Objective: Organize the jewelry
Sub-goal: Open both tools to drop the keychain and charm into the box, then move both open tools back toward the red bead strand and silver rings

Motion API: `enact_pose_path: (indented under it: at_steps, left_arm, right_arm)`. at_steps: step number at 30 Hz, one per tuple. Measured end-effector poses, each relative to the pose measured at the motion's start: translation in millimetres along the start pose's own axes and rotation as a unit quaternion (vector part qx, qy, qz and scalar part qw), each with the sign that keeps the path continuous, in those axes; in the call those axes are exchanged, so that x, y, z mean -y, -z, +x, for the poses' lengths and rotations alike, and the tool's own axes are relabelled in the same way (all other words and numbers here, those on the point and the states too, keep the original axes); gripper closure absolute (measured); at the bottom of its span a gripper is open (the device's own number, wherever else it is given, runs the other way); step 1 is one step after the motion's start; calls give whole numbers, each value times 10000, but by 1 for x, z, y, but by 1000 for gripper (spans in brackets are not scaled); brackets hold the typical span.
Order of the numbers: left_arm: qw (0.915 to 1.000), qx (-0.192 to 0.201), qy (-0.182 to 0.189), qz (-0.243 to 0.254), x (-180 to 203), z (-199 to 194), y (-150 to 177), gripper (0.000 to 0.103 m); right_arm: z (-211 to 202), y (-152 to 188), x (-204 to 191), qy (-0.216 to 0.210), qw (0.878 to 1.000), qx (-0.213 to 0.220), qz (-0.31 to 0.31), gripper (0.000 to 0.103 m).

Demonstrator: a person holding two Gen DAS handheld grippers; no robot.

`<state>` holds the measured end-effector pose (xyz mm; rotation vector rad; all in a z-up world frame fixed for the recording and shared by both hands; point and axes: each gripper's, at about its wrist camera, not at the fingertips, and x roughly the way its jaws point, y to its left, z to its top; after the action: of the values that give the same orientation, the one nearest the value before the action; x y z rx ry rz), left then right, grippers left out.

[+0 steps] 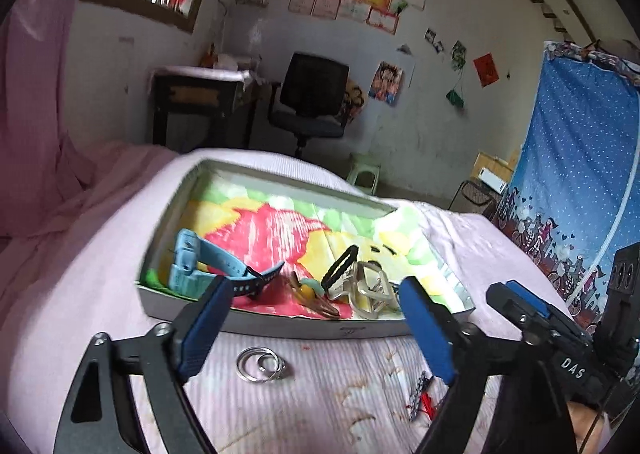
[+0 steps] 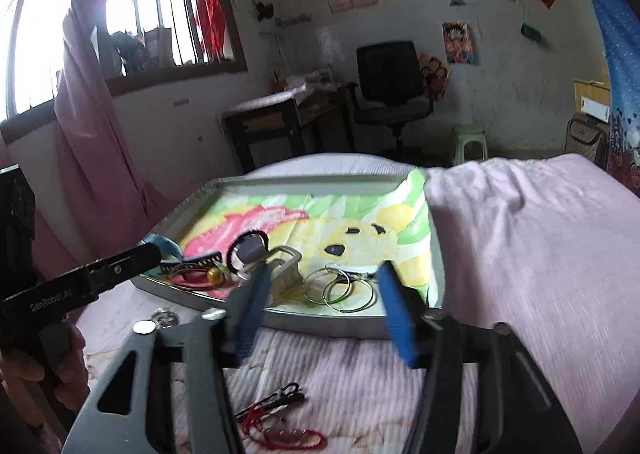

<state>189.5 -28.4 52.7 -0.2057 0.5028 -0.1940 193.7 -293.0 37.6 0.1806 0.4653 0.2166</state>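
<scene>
A shallow grey tray lined with a bright cartoon cloth sits on the pink bed. In it lie a blue watch, a clear hair claw, a black clip and silver hoops. My left gripper is open and empty, above the tray's near rim. Silver rings lie on the bed below it. My right gripper is open and empty over the tray's near edge. A red bead bracelet and a black clip lie on the bed under it.
The pink bedspread rises in a fold at the tray's right. The right gripper's body shows at the right of the left wrist view. A desk, an office chair and a green stool stand beyond the bed.
</scene>
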Motion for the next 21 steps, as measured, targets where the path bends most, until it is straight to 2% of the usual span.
enact_pose_path:
  at_steps: [4,9,12,21]
  left_arm:
    - [9996,252,-42,121,0,-24,6,2]
    - [9985,484,-116,211,-2,-48,15,0]
    - [9981,509,-181,285,-5,-57,23,0]
    - [9969,512,-305,514,-14,-74,46,0]
  right_arm:
    - [-25,0,-2,-48,9996,293,10,26]
    - [-54,5,-7,-127,9979,627,-95,7]
    - [-64,10,-12,-135,9975,675,-170,4]
    - [-85,31,-29,20,9969,540,-572,3]
